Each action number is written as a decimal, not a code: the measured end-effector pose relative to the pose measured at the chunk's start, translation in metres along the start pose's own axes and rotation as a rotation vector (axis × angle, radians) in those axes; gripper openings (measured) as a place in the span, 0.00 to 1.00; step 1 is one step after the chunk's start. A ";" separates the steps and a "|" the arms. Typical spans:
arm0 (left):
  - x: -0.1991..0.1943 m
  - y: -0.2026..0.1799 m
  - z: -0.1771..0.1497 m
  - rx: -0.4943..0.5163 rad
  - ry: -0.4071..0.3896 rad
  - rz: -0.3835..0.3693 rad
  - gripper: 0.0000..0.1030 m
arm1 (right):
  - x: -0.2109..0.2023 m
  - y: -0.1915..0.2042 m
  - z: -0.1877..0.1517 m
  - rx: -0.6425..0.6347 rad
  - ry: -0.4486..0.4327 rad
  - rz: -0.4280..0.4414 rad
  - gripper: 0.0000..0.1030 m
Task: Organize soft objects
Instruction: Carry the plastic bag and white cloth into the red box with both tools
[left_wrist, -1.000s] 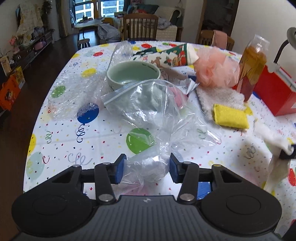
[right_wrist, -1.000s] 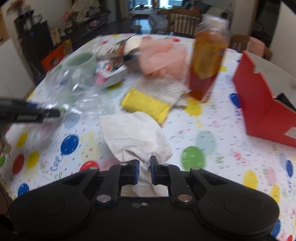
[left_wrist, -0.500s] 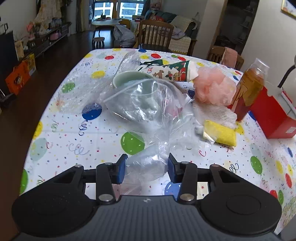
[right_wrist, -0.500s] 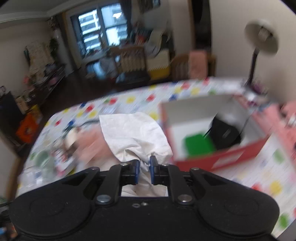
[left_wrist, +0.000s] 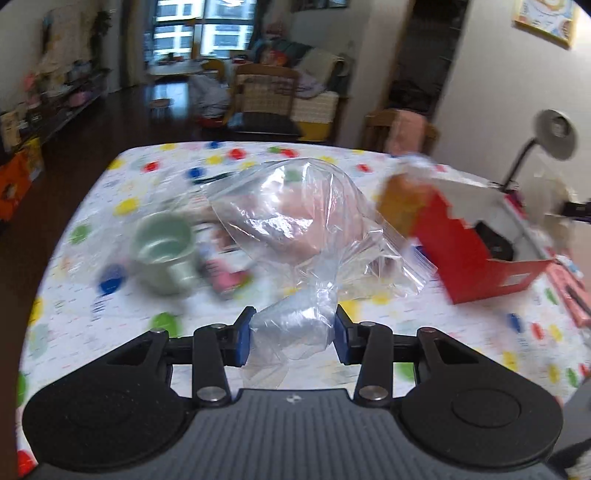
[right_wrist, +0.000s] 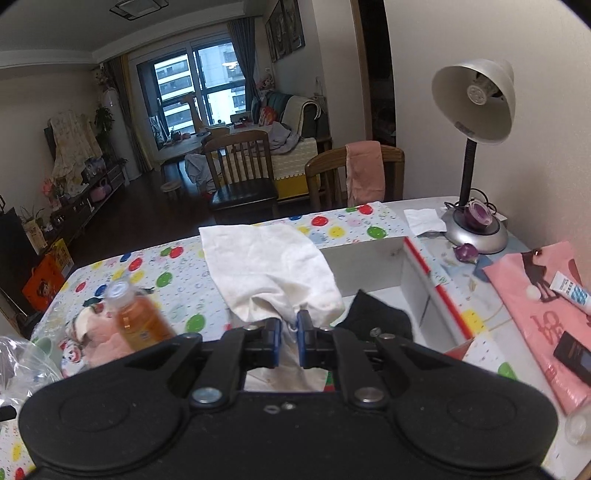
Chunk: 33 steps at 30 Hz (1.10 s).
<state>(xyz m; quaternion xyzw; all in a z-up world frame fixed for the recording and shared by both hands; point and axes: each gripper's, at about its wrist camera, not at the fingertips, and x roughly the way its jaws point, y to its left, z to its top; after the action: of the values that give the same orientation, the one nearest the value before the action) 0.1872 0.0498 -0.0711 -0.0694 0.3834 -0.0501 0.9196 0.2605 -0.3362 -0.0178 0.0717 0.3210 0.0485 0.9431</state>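
The bench (right_wrist: 110, 273) wears a white cloth dotted with coloured spots. On it stand a pale green mug (left_wrist: 164, 254), an amber bottle (right_wrist: 138, 319), a red box (left_wrist: 469, 251) (open-topped, white inside) and a silver desk lamp (right_wrist: 474, 227), with a pink bag (right_wrist: 546, 314) lying flat nearby.

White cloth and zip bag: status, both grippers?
Right gripper shut on white cloth, held over the open red box. Left gripper shut on bunched clear zip bag, lifted off the table. Black item already in box.
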 end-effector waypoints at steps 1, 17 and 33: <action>0.002 -0.015 0.005 0.018 -0.003 -0.015 0.40 | 0.003 -0.007 0.002 -0.001 0.001 0.001 0.08; 0.090 -0.245 0.088 0.272 0.020 -0.194 0.40 | 0.056 -0.107 0.035 0.001 0.041 -0.001 0.08; 0.241 -0.298 0.120 0.238 0.205 -0.049 0.40 | 0.125 -0.133 0.022 -0.065 0.189 -0.022 0.08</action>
<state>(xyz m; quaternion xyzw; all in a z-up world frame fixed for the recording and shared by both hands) 0.4299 -0.2685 -0.1067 0.0360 0.4646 -0.1245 0.8760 0.3786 -0.4521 -0.0974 0.0328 0.4077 0.0550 0.9109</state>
